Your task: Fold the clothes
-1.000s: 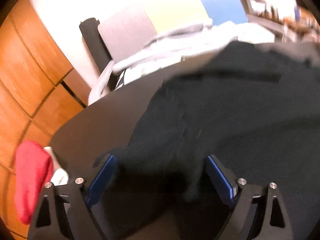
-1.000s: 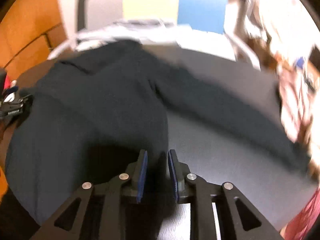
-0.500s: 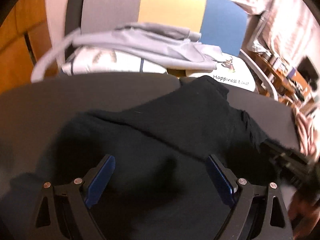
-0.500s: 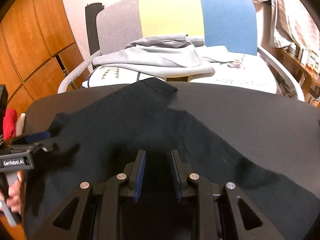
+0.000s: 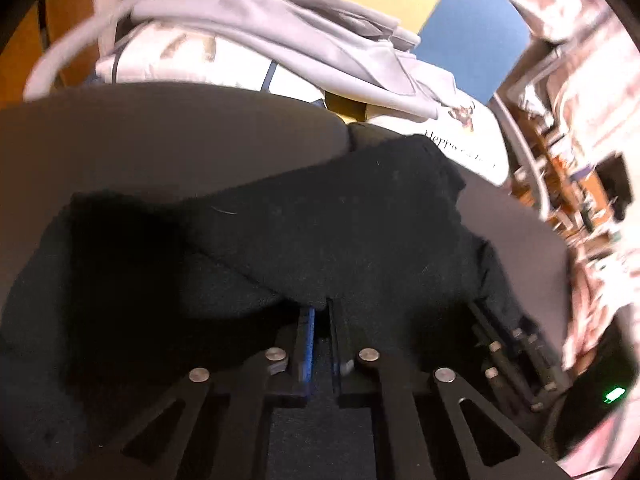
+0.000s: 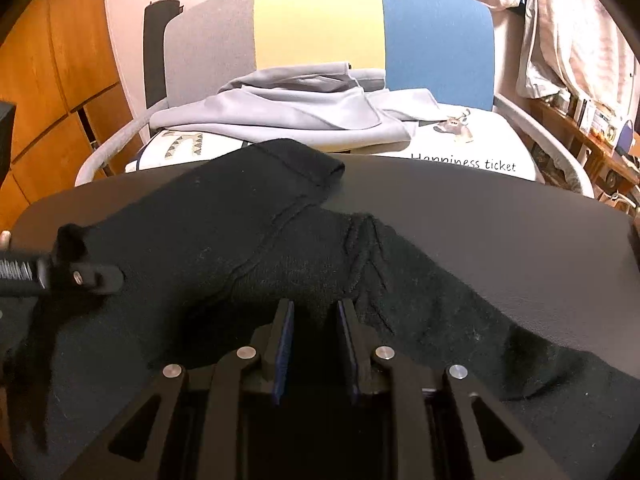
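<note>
My left gripper (image 5: pixel 322 312) and right gripper (image 6: pixel 314 312) both pinch the black garment (image 6: pixel 224 232); bare table (image 6: pixel 500 216) lies right.

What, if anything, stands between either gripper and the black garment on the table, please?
Nothing visible does. The left gripper and the right gripper are each shut on folds of the black garment, which lies on the dark table.

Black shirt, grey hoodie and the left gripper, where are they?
black shirt (image 6: pixel 248 216), right wrist view, its upper fold.
grey hoodie (image 6: pixel 288 108), right wrist view, its middle.
left gripper (image 5: pixel 322 312), left wrist view, between fingertips.
</note>
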Available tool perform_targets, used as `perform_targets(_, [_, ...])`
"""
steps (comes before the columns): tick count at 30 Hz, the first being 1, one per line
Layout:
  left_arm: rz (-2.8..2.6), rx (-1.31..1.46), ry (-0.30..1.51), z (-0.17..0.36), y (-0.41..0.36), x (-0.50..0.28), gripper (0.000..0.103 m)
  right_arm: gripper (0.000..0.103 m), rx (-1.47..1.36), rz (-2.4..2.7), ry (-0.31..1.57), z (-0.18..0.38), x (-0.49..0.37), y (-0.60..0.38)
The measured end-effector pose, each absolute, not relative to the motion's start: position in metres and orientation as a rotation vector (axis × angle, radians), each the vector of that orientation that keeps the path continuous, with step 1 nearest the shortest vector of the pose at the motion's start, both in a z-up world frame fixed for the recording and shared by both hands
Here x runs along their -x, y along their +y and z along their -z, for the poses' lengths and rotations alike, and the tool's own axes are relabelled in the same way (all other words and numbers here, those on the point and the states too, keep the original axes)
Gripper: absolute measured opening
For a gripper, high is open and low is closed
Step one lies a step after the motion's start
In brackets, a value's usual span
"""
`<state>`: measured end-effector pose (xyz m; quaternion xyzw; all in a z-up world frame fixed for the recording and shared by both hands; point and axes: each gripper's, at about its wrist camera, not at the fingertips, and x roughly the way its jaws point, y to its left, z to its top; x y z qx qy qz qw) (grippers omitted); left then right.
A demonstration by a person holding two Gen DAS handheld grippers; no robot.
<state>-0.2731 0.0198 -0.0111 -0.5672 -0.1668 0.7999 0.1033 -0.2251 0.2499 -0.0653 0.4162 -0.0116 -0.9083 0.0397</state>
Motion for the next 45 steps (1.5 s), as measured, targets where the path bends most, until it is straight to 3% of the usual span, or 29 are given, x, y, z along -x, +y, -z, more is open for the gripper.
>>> perform_targets(7, [-2.262, 1.674, -0.697, -0.004, -0.007, 0.314, 0.003, 0.022, -1.267, 2.784, -0.045, 0.065, 0.228, 0.252])
perform_targets(11, [-2.218, 1.616, -1.001, -0.004, -0.031, 0.352, 0.004, 0.022, -1.262, 2.785, -0.048, 0.066, 0.227, 0.253])
perform_targets(14, [-2.374, 1.621, -1.112, 0.007, -0.056, 0.375, 0.004, 0.022, -1.261, 2.781, -0.061, 0.066, 0.228, 0.254])
perform_targets(18, [-2.637, 1.646, -0.943, 0.008, -0.076, 0.375, 0.010, 0.022, -1.260, 2.788, -0.047, 0.066, 0.227, 0.252])
perform_targets(19, [-2.697, 1.618, -0.878, 0.006, -0.079, 0.371, 0.026, 0.022, -1.260, 2.791, -0.042, 0.067, 0.227, 0.251])
perform_targets(20, [-2.761, 1.605, -0.811, 0.003, -0.082, 0.365, 0.054, 0.022, -1.259, 2.792, -0.040, 0.067, 0.226, 0.250])
perform_targets(22, [-2.879, 1.550, -0.708, -0.001, -0.088, 0.347, 0.081, 0.023, -1.267, 2.784, -0.049, 0.066, 0.227, 0.251])
perform_targets(28, [-2.933, 1.407, -0.212, 0.010, -0.067, 0.293, 0.081, 0.027, -1.231, 2.715, -0.068, 0.048, 0.237, 0.246])
perform_targets(33, [-2.915, 1.300, 0.179, 0.030, -0.029, 0.274, 0.084, 0.028, -1.253, 2.611, 0.030, 0.040, 0.277, 0.218])
perform_targets(35, [-2.939, 1.307, 0.178, 0.030, -0.033, 0.275, 0.092, 0.028, -1.274, 2.570, 0.090, 0.041, 0.293, 0.205])
perform_targets(41, [-2.892, 1.322, 0.035, 0.040, -0.049, 0.296, 0.093, 0.028, -1.313, 2.591, 0.224, 0.057, 0.312, 0.204])
perform_targets(45, [-2.904, 1.279, 0.182, 0.039, -0.026, 0.316, 0.094, 0.028, -1.312, 2.657, 0.202, 0.057, 0.315, 0.216])
